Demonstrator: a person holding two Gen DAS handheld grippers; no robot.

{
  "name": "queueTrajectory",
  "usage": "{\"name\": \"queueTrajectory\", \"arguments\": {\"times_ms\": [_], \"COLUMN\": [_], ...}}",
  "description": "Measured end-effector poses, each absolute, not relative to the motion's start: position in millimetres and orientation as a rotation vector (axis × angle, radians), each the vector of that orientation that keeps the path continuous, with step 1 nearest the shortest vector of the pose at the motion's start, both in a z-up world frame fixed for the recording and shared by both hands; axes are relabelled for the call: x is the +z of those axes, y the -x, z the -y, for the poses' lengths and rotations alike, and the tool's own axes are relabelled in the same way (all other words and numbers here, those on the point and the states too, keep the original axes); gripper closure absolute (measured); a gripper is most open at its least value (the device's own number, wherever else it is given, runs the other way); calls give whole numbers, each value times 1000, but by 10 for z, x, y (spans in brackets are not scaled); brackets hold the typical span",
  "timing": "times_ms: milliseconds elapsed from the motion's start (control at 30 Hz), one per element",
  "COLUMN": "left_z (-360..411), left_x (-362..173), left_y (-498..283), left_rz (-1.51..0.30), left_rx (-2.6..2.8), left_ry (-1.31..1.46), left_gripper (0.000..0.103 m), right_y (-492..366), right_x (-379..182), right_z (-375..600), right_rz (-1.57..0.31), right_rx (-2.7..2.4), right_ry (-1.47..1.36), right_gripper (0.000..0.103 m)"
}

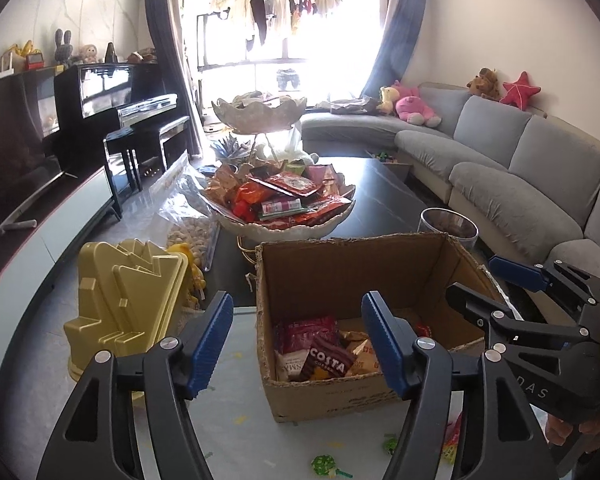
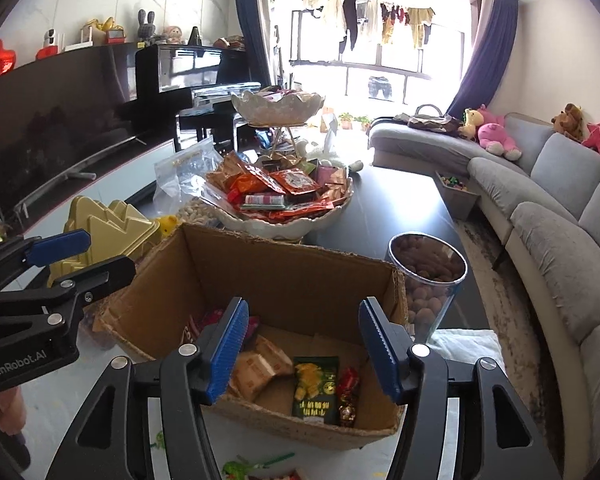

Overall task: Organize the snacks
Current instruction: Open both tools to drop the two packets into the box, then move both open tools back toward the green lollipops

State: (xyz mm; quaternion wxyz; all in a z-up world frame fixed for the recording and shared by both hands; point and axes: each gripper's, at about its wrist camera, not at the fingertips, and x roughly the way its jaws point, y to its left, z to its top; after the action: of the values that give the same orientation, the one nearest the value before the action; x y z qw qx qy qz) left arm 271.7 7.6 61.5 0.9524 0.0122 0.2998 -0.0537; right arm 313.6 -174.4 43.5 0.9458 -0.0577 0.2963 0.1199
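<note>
An open cardboard box [image 1: 340, 276] [image 2: 284, 280] stands on the table right before both grippers. Inside it lie a Costa packet [image 1: 327, 361], a red packet [image 1: 306, 332], beige packets [image 2: 260, 368], a green packet [image 2: 316, 388] and a red candy [image 2: 349, 384]. Behind the box, a white tiered bowl [image 1: 268, 230] [image 2: 260, 227] is heaped with snack packets [image 1: 288, 196]. My left gripper [image 1: 300, 344] [image 2: 88, 258] is open over the box's near left wall, holding nothing. My right gripper [image 2: 304, 352] [image 1: 484, 284] is open above the box's near edge, also holding nothing.
A gold plastic tray [image 1: 128, 300] [image 2: 104, 216] stands left of the box. A clear jar of nuts [image 2: 428, 280] [image 1: 448, 224] stands to its right, and a bag of nuts [image 1: 188, 232] lies behind. Small wrapped candies [image 1: 324, 466] dot the near tabletop. A grey sofa [image 2: 548, 240] curves along the right.
</note>
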Motion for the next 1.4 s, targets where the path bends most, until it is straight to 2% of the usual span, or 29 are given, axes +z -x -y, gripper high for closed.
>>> {"name": "queueTrajectory", "arguments": {"times_ms": [600, 933, 1400], "left_z": [-137, -170, -148], "left_x": [488, 162, -417], "left_y": [-1943, -1684, -1711], "left_rz": [-595, -654, -785], "left_rx": [-114, -131, -172], "left_ry": [-67, -69, -80], "left_gripper": [35, 35, 35], "right_y": [-2299, -2059, -2059], "right_x": [349, 119, -354], "right_z": [1576, 1558, 1545], "right_rz": [-583, -622, -742], "right_rx": [323, 344, 351], "right_ry": [148, 145, 169], "right_gripper": [44, 44, 44]}}
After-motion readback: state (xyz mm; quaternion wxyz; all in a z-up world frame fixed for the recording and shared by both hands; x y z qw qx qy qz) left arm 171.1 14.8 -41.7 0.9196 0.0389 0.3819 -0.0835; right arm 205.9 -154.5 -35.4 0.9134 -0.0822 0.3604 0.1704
